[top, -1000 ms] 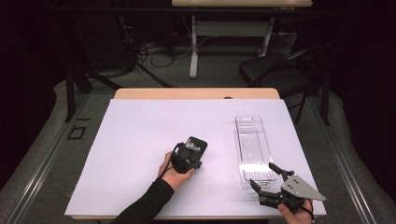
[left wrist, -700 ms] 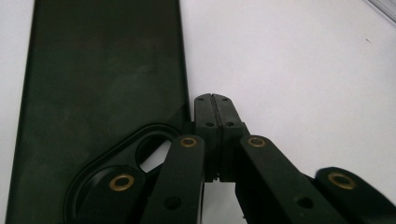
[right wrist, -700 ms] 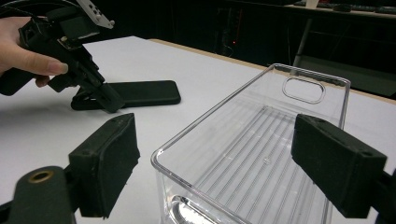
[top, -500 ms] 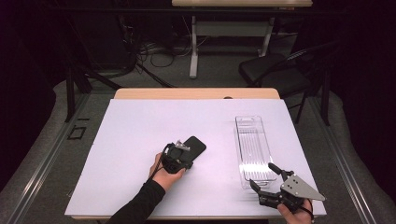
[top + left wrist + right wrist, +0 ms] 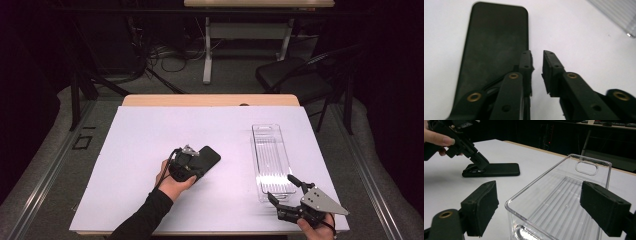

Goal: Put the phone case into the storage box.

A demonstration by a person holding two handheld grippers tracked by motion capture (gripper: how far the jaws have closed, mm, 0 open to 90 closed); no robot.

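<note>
The flat black rubbery phone case (image 5: 206, 159) lies on the white table cover (image 5: 150, 135) left of centre, its long axis slanting away and to the right. The left gripper (image 5: 537, 65) is right over its near end, jaws having just parted to a narrow gap with nothing between them, the case off to their left side. The right gripper (image 5: 537, 210) rests well apart, jaws wide and empty, facing the near end of the clear ribbed plastic tray (image 5: 270, 155).

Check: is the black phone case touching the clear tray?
Apart. The high view shows a wide strip of bare white table between the phone case and the clear tray.
</note>
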